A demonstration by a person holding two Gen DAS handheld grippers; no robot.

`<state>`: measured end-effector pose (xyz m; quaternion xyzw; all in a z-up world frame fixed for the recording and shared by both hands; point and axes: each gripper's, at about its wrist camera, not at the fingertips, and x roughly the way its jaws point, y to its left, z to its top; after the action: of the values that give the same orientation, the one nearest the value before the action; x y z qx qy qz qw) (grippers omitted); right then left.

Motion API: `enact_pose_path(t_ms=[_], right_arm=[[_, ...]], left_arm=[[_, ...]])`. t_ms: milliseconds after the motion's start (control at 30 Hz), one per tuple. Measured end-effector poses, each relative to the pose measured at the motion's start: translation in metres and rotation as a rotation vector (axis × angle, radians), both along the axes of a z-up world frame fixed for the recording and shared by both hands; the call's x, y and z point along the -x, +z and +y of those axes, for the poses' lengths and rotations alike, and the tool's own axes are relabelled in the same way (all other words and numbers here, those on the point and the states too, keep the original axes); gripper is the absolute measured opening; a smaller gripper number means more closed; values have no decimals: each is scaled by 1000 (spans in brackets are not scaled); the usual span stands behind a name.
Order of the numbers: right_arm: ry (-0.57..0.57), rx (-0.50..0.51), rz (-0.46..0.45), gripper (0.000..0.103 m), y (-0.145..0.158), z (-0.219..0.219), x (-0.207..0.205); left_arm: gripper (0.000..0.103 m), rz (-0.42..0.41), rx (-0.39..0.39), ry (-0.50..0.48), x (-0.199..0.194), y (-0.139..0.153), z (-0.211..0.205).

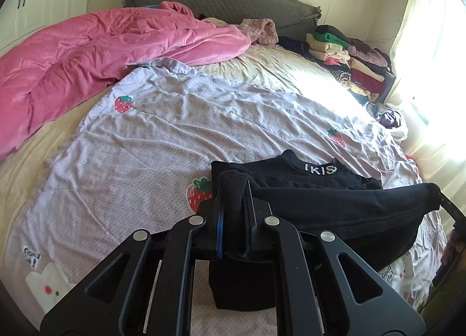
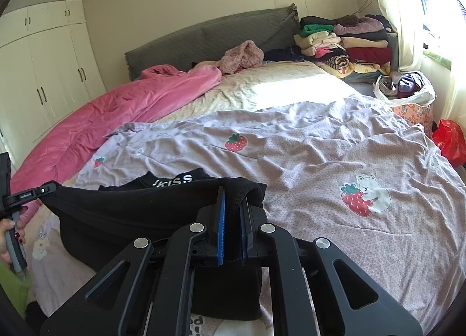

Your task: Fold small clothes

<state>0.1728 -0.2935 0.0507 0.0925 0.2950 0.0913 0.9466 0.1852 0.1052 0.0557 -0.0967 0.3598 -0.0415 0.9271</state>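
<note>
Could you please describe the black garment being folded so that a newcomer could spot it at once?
On the bed's lilac strawberry-print sheet, at its near edge, lies the black top, its near hem pinched by the left gripper and right gripper. White collar lettering marks it out.

1 black knit sweater (image 1: 335,205), 1 pink quilted duvet (image 1: 87,53), 1 lilac strawberry-print sheet (image 2: 320,161), 2 black grippers (1 per hand), 1 red plastic bag (image 2: 450,139).

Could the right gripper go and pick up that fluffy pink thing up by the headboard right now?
Probably not as things stand. The right gripper is shut on the black top, which the left gripper also holds, and the fluffy pink garment lies at the bed's far end. It would have to let go first.
</note>
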Motion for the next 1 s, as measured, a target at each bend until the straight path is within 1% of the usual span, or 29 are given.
enact_pose_path(t_ms=[133, 233, 367, 433, 600, 633, 667, 700, 733, 767, 900, 1000], right_arm=[[-17, 11, 36, 7, -11, 1, -15], [-27, 20, 62, 7, -22, 2, -25], [-40, 15, 107, 7, -37, 3, -37], [-46, 14, 124, 7, -44, 3, -41], [-57, 6, 157, 9, -52, 4, -48], [-60, 8, 156, 12, -52, 4, -48], [-65, 10, 156, 20, -53, 5, -47], [-70, 11, 157, 25, -53, 5, -46], [-73, 7, 155, 35, -52, 5, -45], [-77, 0, 147, 37, -51, 5, -43], [-79, -4, 135, 37, -46, 9, -35], [-68, -6, 122, 37, -43, 15, -26]], left_arm=[[4, 16, -11, 7, -17, -11, -3], [4, 31, -5, 22, -28, -23, -3], [4, 42, 6, 44, -36, -37, -4], [5, 44, -7, 53, -38, -43, -6], [14, 40, -26, 69, -38, -48, -4], [19, 36, -26, 71, -37, -47, -3], [23, 32, -22, 74, -36, -46, -1], [31, 27, -13, 73, -35, -45, 1], [33, 22, -7, 74, -33, -43, 2], [33, 14, -2, 76, -31, -41, 3], [32, -20, -14, 82, -19, -32, 2], [32, -57, -43, 65, -7, -23, -6]])
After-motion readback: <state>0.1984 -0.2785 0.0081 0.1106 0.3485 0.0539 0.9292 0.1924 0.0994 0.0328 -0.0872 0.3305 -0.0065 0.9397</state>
